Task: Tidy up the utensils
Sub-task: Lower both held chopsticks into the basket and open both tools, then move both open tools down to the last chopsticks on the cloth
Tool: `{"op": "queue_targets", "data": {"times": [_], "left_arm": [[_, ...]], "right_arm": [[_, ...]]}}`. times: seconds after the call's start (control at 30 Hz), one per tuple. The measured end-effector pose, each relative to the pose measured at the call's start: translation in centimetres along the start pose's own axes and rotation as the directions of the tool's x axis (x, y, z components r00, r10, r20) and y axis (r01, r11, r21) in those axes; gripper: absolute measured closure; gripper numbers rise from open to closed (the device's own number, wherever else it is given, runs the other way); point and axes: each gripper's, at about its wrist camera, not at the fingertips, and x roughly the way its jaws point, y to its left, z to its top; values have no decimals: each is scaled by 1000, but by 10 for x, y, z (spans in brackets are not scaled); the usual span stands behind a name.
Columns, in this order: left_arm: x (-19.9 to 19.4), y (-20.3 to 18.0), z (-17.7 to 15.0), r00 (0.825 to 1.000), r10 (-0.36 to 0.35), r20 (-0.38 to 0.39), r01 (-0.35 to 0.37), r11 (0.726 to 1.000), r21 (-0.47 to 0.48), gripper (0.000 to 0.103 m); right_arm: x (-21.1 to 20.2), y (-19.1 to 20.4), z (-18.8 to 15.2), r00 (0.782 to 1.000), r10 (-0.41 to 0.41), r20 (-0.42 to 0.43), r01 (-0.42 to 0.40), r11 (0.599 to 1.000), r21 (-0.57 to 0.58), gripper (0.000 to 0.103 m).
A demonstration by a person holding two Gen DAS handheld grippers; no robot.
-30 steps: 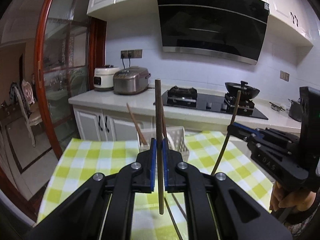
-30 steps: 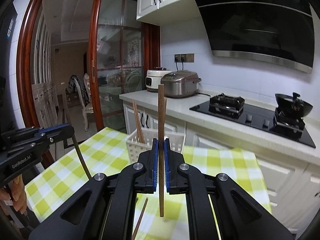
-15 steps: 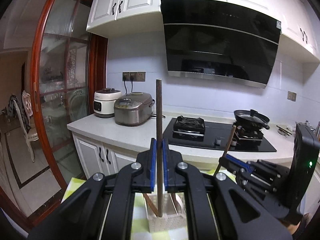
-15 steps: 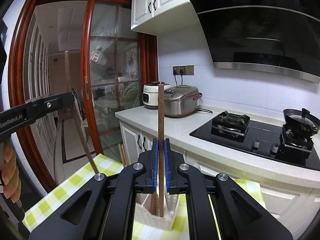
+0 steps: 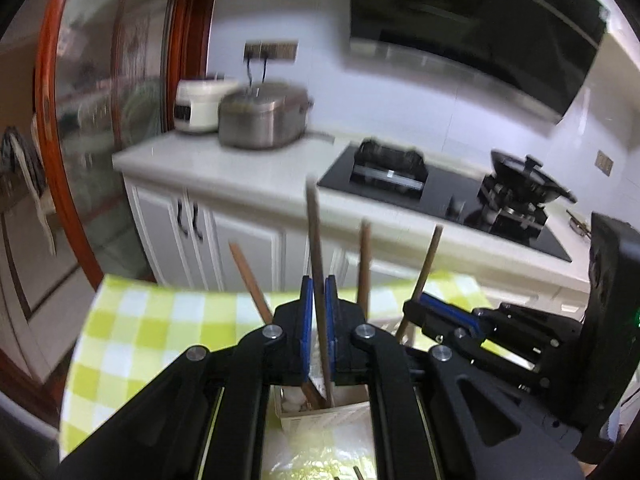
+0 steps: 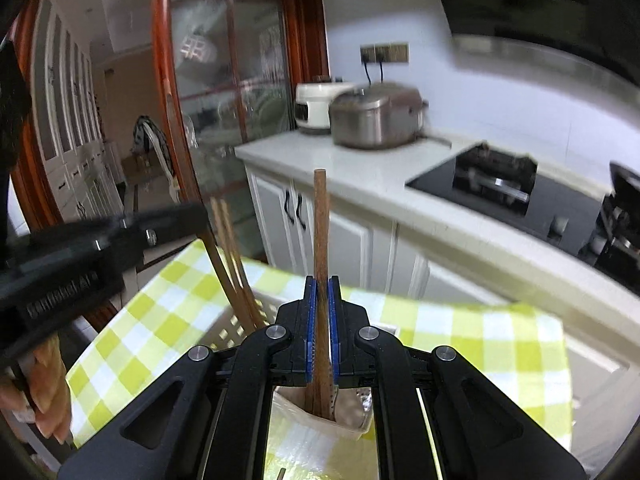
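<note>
My left gripper is shut on a dark wooden chopstick, held upright with its lower end inside the white slotted utensil basket. My right gripper is shut on a second brown chopstick, also upright, its tip down in the same basket. Other chopsticks stand leaning in the basket. In the left wrist view the right gripper is close on the right. In the right wrist view the left gripper is at the left with its chopstick.
The basket stands on a table with a yellow-green checked cloth. Behind is a white counter with two rice cookers, a black gas hob with a wok, and a range hood. A red-framed glass door is at the left.
Both grippers have come down and tilted forward, bringing their chopsticks from above the table into the basket. The two grippers are now closer together.
</note>
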Motion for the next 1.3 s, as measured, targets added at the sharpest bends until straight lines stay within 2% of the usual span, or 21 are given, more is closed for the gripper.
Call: {"op": "queue_targets", "data": {"times": [0.17, 0.23, 0.3, 0.37, 0.43, 0.47, 0.5, 0.7, 0.93, 1.03, 1.3], "left_arm": [[27, 22, -8, 999, 40, -23, -41, 999, -35, 96], [22, 26, -10, 999, 52, -4, -52, 998, -36, 91], [12, 27, -11, 997, 67, 28, -66, 997, -27, 77], [-7, 30, -16, 993, 89, 80, -87, 996, -24, 67], [-28, 32, -22, 985, 119, 126, -115, 993, -38, 51], [-41, 36, -29, 978, 138, 156, -130, 990, -56, 39], [-51, 39, -36, 973, 152, 176, -141, 987, -71, 32], [-93, 46, -87, 952, 220, 211, -200, 973, -114, 10], [-118, 42, -160, 959, 226, 172, -208, 971, -117, 7], [-124, 36, -187, 964, 219, 152, -204, 973, -109, 7], [-119, 21, -237, 973, 208, 103, -200, 977, -76, 7]], "right_arm": [[21, -3, -1, 1000, 5, -16, -5, 1000, 18, 97], [21, -7, 0, 1000, 17, -10, -16, 999, 40, 91], [17, -12, 0, 1000, 26, 0, -26, 998, 49, 89], [8, -18, -4, 999, 38, 17, -39, 997, 65, 82], [-4, -21, -7, 998, 40, 38, -43, 996, 84, 58], [-15, -24, -13, 997, 43, 63, -49, 994, 98, 57], [-22, -26, -15, 997, 43, 71, -50, 994, 102, 57], [-59, -24, -60, 998, 18, 60, -25, 993, 117, 57], [-79, -2, -133, 1000, -15, 14, 13, 993, 115, 57], [-82, 5, -158, 1000, 0, -10, 1, 992, 129, 57], [-80, 24, -201, 997, -8, -79, 17, 992, 121, 57]]}}
